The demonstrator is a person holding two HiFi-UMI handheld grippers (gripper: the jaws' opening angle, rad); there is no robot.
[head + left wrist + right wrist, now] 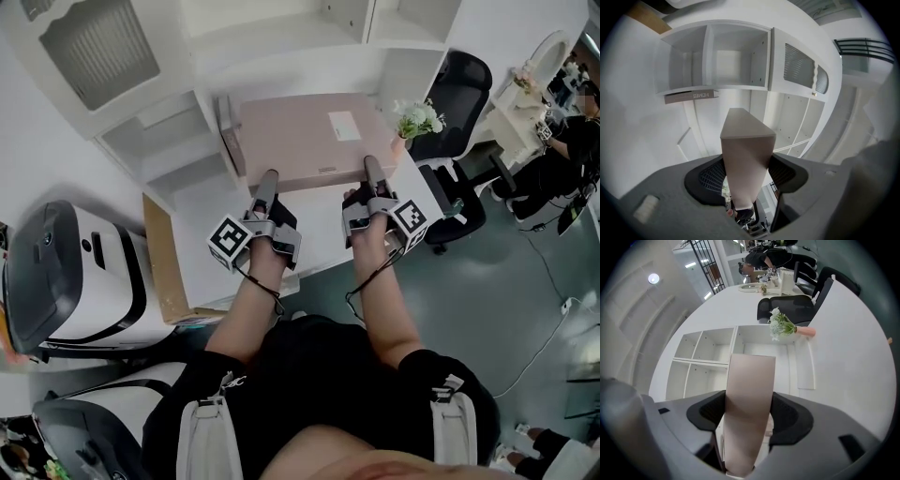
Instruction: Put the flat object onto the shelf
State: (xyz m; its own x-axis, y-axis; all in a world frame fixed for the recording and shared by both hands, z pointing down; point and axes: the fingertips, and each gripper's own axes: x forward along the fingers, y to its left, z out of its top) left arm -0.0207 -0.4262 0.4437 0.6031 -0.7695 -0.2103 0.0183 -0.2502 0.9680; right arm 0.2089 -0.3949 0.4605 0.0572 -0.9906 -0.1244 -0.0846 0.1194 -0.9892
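Observation:
The flat object is a wide, pale pink box (309,141) with a small white label on top. I hold it level by its near edge in front of the white shelf unit (281,56). My left gripper (269,178) is shut on the box's near left part and my right gripper (370,166) on its near right part. In the left gripper view the box's edge (746,154) fills the gap between the pads of the left gripper (746,174), with open shelf compartments (736,61) ahead. The right gripper (749,417) clamps the box (750,390) the same way.
A bunch of white flowers in a pink vase (417,120) stands at the box's right. A grey book (691,96) lies on a shelf board. Black office chairs (459,84) stand to the right, white and black machines (75,281) to the left. A person (572,141) sits far right.

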